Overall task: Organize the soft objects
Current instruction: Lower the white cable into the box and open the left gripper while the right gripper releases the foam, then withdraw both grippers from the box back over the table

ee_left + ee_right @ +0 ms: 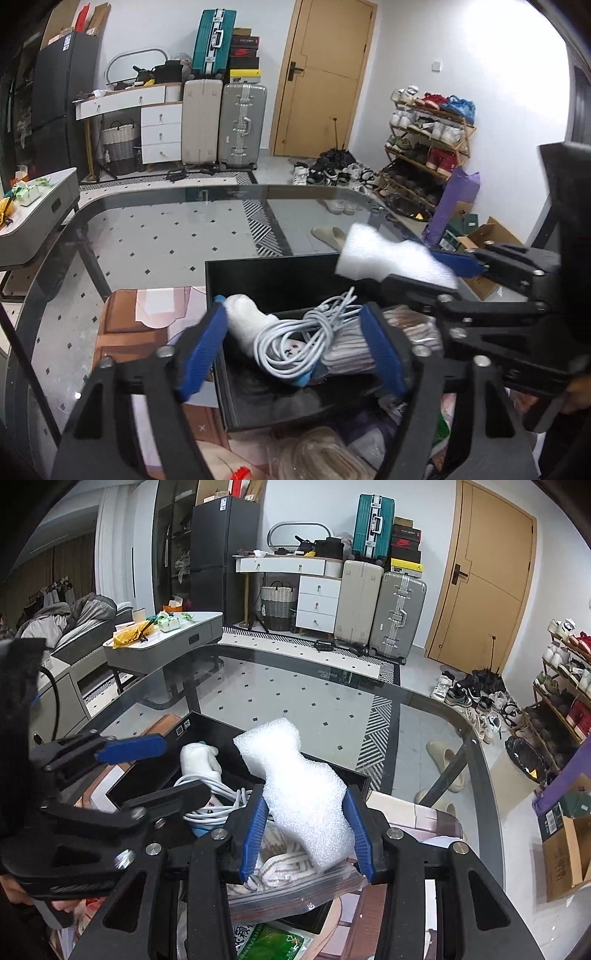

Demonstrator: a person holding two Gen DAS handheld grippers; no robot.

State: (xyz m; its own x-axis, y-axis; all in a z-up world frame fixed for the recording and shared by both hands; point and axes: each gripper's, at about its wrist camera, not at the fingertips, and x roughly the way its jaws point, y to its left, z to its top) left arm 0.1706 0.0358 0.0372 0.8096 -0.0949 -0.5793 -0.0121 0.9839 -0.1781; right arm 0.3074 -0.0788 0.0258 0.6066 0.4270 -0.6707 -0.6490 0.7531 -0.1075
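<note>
A black box (258, 275) (147, 775) stands on the glass table. In it lie a coiled white cable (295, 339) (218, 805), a white rolled sock (243, 325) (199, 757) and a bagged striped cloth (280, 864). My right gripper (306, 830) is shut on a white foam piece (295, 786) and holds it above the box; the foam also shows in the left wrist view (388, 258). My left gripper (295, 350) is open and empty, its fingers straddling the cable over the box.
The glass table's (332, 686) curved edge runs ahead. Plastic bags and packets (273, 941) lie near me beside the box. Beyond are suitcases (240, 125), a shoe rack (424, 140), a side table (166, 635) and cardboard boxes (565, 849).
</note>
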